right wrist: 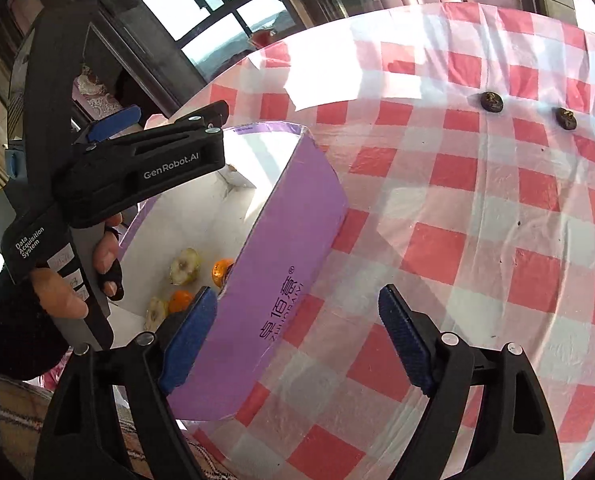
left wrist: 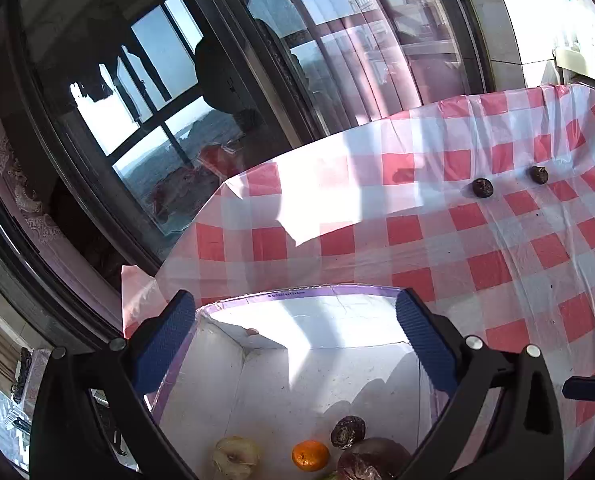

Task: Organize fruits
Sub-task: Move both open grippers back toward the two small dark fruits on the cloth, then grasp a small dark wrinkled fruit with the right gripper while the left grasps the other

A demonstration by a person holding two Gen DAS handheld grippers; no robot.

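The left gripper (left wrist: 297, 340) hangs over the open box (left wrist: 297, 293) with its fingers spread wide, holding nothing. Between them and below lies the box's white interior. Its rim is purple, edged in clear tape; part of the floor is sunlit, part in shadow.

Fruit on the box floor, low between the left fingers: a pale apple piece (left wrist: 236, 457) cut side up, toward the left finger; an orange (left wrist: 310, 455) in the middle; a dark wrinkled fruit (left wrist: 348, 432) just right of it; and a larger dark reddish fruit (left wrist: 371, 460) nearest the right finger, touching the wrinkled one.

The right gripper (right wrist: 297, 340) is also spread wide and empty. Its left finger (right wrist: 187, 340) sits at the box's purple outer wall (right wrist: 281, 264), which bears dark printed characters; whether it touches cannot be told. Its right finger is over the cloth (right wrist: 477, 240), well clear of the box. Left of that left finger, inside the box, a second orange (right wrist: 181, 300) and a second apple piece (right wrist: 156, 312) show.

Two small dark fruits (right wrist: 491, 102) (right wrist: 565, 118) lie on the red-and-white checked cloth, far ahead of both grippers' fingers, near each other but apart.

The hand (right wrist: 73, 276) on the left gripper's handle wears a dark fingerless glove.
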